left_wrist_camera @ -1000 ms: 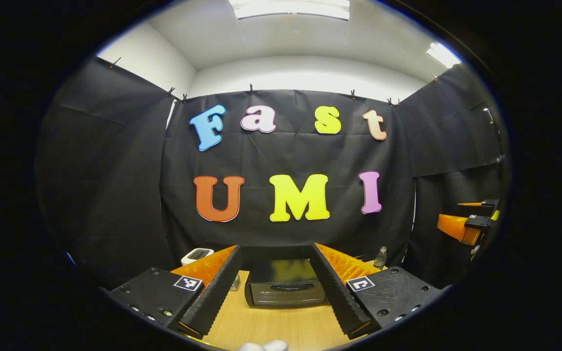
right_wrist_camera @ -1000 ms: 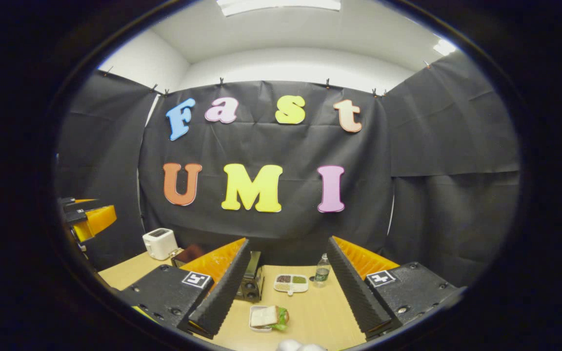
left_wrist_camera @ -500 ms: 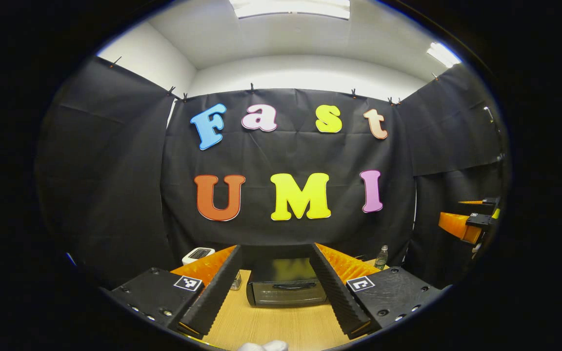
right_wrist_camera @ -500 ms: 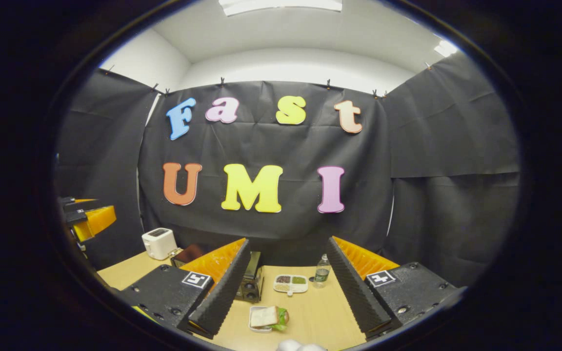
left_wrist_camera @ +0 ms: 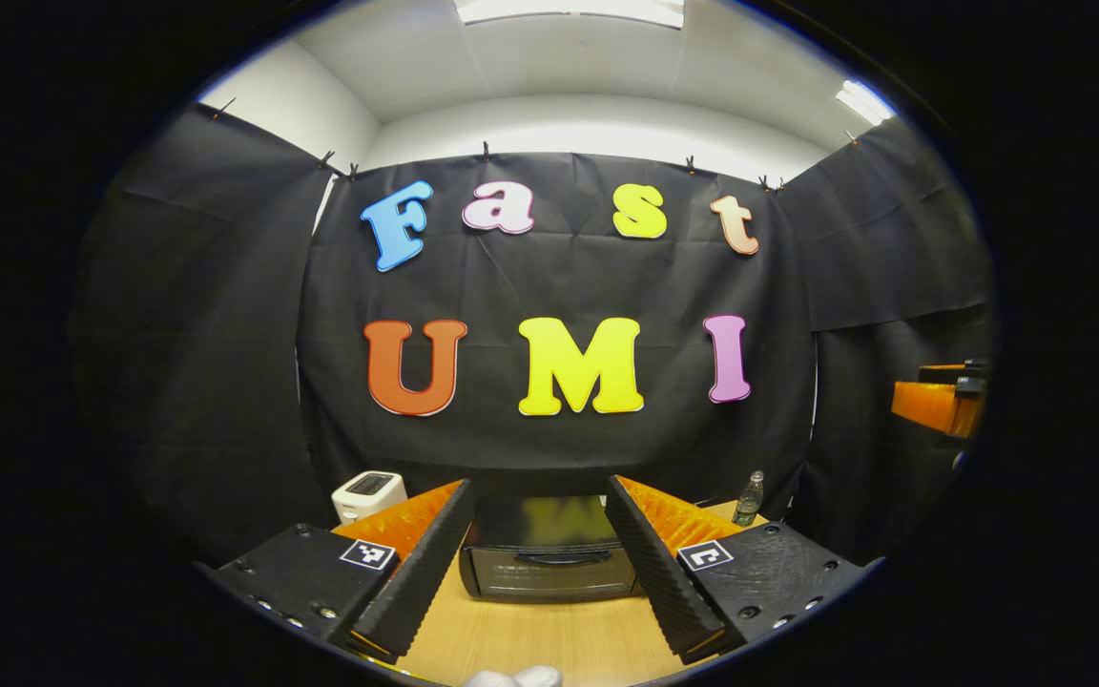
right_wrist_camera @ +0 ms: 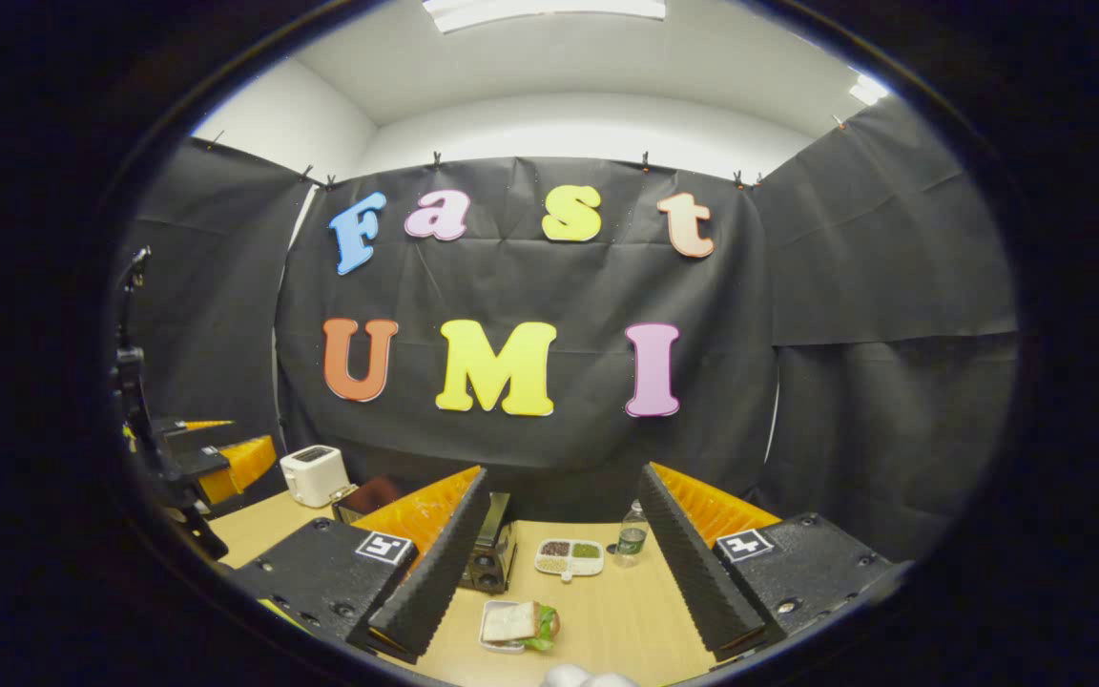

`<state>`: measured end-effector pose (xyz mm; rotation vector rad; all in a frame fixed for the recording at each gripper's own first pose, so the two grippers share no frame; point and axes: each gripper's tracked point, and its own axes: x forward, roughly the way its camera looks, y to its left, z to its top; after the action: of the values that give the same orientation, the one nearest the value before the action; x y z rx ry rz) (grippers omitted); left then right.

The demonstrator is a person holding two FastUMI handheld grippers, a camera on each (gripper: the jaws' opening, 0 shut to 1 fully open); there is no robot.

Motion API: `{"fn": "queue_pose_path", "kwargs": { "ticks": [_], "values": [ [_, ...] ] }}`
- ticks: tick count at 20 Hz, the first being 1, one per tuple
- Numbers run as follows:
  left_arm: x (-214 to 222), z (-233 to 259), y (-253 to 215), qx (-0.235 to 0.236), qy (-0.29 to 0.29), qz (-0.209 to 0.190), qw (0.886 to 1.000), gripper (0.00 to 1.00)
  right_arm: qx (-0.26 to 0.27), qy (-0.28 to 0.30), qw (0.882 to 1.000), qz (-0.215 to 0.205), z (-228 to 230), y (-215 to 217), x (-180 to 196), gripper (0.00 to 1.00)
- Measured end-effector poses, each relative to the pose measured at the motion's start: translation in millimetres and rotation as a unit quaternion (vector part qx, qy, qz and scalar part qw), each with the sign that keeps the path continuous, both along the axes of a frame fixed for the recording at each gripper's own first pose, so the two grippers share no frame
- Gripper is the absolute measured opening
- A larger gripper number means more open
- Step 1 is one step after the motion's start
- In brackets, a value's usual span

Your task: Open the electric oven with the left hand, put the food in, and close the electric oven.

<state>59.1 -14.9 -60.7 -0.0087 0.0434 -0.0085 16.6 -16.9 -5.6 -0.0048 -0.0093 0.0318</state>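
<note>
A light wooden tabletop [right_wrist_camera: 607,611] is seen in both views. On it a dark electric oven [left_wrist_camera: 549,563] is set with its door shut, and a white toaster [right_wrist_camera: 313,474] is placed near the back left corner. A sandwich in a shallow tray [right_wrist_camera: 516,625] is laid near the front, with a divided dish [right_wrist_camera: 569,558] and a small bottle [right_wrist_camera: 632,539] behind it.

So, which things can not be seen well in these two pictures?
- Oven, left gripper view: both sides hidden behind the left gripper fingers.
- Oven, right gripper view: mostly behind a right gripper finger.
- Sandwich tray: contents too small to tell.
- Compartment dish: fillings too small.
</note>
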Motion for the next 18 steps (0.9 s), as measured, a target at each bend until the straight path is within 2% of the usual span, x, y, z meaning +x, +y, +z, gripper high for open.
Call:
{"fn": "queue_pose_path", "kwargs": {
  "ticks": [10, 18],
  "values": [
    [100, -101, -25, 0.005, 0.044, -0.01, 0.999, 0.92, -0.036, 0.027, 0.999, -0.027, -19, -51, 24, 0.9],
    [151, -196, -26, -0.005, 0.13, -0.003, 0.992, 0.92, -0.052, 0.062, 0.996, -0.044, -47, -69, 37, 0.91]
  ]
}}
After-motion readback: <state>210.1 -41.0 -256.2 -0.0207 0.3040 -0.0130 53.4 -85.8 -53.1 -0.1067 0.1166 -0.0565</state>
